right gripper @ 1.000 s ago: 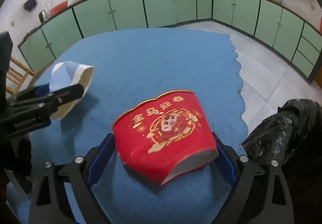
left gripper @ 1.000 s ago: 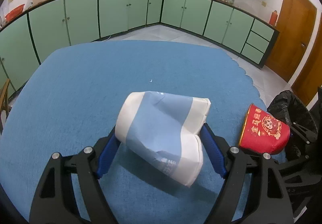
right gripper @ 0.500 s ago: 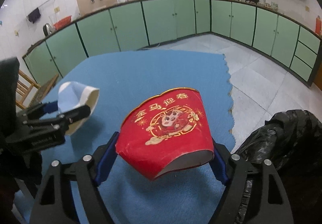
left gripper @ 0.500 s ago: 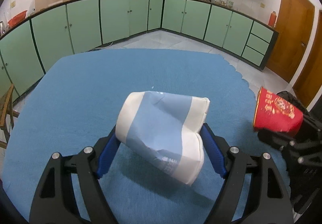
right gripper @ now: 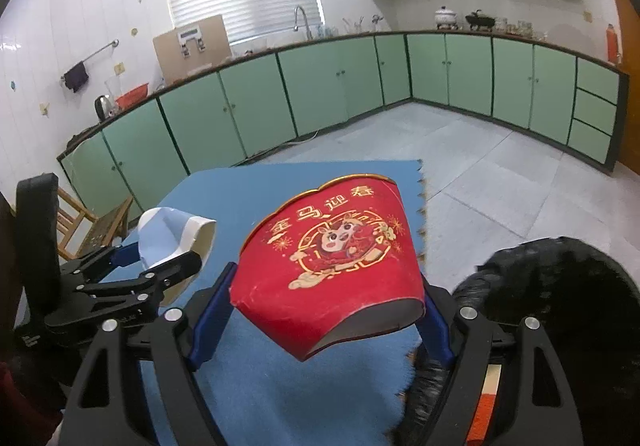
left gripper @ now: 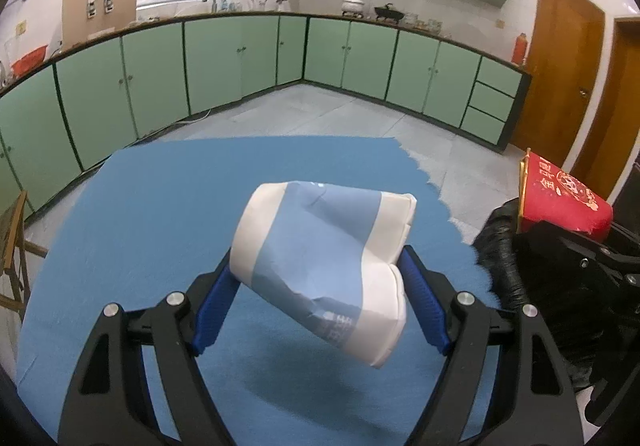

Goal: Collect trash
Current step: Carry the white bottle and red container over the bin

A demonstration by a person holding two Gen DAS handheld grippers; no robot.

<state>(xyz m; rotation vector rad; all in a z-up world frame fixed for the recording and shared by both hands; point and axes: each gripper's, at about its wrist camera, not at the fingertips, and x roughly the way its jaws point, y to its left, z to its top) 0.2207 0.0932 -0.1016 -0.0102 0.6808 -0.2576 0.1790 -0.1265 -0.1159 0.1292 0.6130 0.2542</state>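
A crumpled white-and-pale-blue paper cup (left gripper: 324, 266) is clamped sideways between the blue pads of the left gripper (left gripper: 320, 298), lifted clear above the blue felt tablecloth (left gripper: 160, 205). The right gripper (right gripper: 326, 310) grips a squashed red paper cup with gold print (right gripper: 332, 262), its jaws having just closed a little on it; it hangs over the cloth's scalloped edge, beside a black plastic trash bag (right gripper: 560, 294). Around the table run mint-green kitchen cabinets (left gripper: 224, 61) on a pale tiled floor (right gripper: 480, 165), with a brown wooden door (left gripper: 560, 73) at the right.
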